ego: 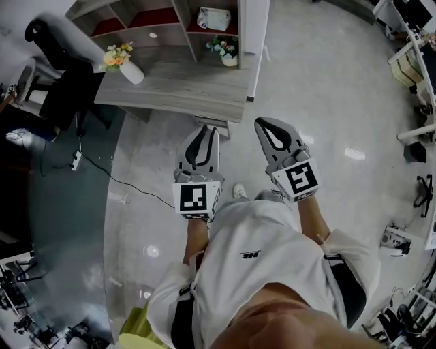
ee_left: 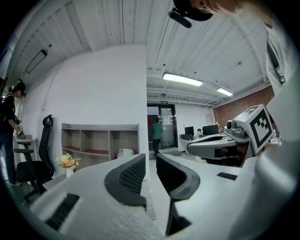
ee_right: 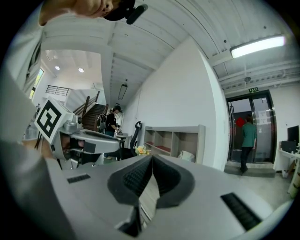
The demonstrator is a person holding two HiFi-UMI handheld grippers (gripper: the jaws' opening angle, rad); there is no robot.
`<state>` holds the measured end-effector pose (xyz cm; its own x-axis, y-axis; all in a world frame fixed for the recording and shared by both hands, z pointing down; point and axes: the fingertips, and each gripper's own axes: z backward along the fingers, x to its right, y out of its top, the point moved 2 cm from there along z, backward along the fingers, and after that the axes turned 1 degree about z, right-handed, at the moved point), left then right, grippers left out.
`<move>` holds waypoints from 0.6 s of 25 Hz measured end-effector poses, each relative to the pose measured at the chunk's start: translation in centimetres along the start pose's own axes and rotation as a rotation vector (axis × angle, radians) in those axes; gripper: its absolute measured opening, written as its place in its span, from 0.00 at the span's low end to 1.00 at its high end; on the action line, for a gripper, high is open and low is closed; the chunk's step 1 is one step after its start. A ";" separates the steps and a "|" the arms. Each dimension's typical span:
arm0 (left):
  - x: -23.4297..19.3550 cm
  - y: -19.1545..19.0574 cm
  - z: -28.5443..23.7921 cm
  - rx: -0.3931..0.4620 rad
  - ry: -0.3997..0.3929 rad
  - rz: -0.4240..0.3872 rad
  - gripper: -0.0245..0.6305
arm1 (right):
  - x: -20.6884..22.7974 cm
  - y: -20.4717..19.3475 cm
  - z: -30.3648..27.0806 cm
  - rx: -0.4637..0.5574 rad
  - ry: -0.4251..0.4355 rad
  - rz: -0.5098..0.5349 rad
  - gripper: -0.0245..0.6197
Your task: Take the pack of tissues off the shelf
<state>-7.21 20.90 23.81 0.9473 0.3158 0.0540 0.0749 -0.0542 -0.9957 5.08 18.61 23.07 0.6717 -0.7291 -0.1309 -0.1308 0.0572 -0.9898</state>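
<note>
The pack of tissues is white and sits in the right-hand compartment of a grey open shelf at the far end of the room. It shows small in the left gripper view and in the right gripper view. Both grippers are held side by side in front of the person's chest, well short of the shelf. My left gripper stands open by a narrow gap with nothing in it. My right gripper is shut, its tips touching, and holds nothing.
A grey wooden desk lies between me and the shelf, with a white vase of flowers on it. A small flower pot stands under the tissues. An office chair is at left, a power strip on the floor.
</note>
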 end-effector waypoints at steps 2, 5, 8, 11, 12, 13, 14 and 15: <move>-0.6 -0.1 -0.7 0.002 -0.012 0.007 0.17 | 0.2 -0.3 -0.8 -0.008 -0.011 -0.004 0.08; -1.3 0.1 -1.8 0.004 -0.032 0.010 0.17 | 0.5 -0.7 -1.9 -0.023 -0.022 -0.002 0.08; -2.1 0.0 -2.9 0.006 -0.046 0.012 0.17 | 1.0 -0.6 -2.9 -0.032 -0.032 0.015 0.08; -2.4 -0.3 -4.0 0.003 -0.052 0.016 0.17 | 1.8 -1.1 -3.5 -0.041 -0.043 0.012 0.08; -2.5 -0.3 -4.4 0.003 -0.052 0.016 0.17 | 2.2 -1.2 -3.7 -0.041 -0.046 0.009 0.08; -2.6 -0.3 -4.8 0.003 -0.052 0.016 0.17 | 2.6 -1.4 -3.8 -0.041 -0.048 0.007 0.08; -2.7 -0.4 -5.3 0.001 -0.050 0.017 0.17 | 3.0 -1.5 -4.1 -0.041 -0.049 0.004 0.08; -2.8 -0.4 -5.8 -0.001 -0.049 0.018 0.17 | 3.4 -1.5 -4.4 -0.041 -0.050 0.001 0.08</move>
<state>-8.10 14.51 24.54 0.9321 0.3607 0.0328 0.0588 -0.0614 -0.9964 4.37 13.02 24.39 0.7067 -0.6944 -0.1356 -0.1605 0.0293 -0.9866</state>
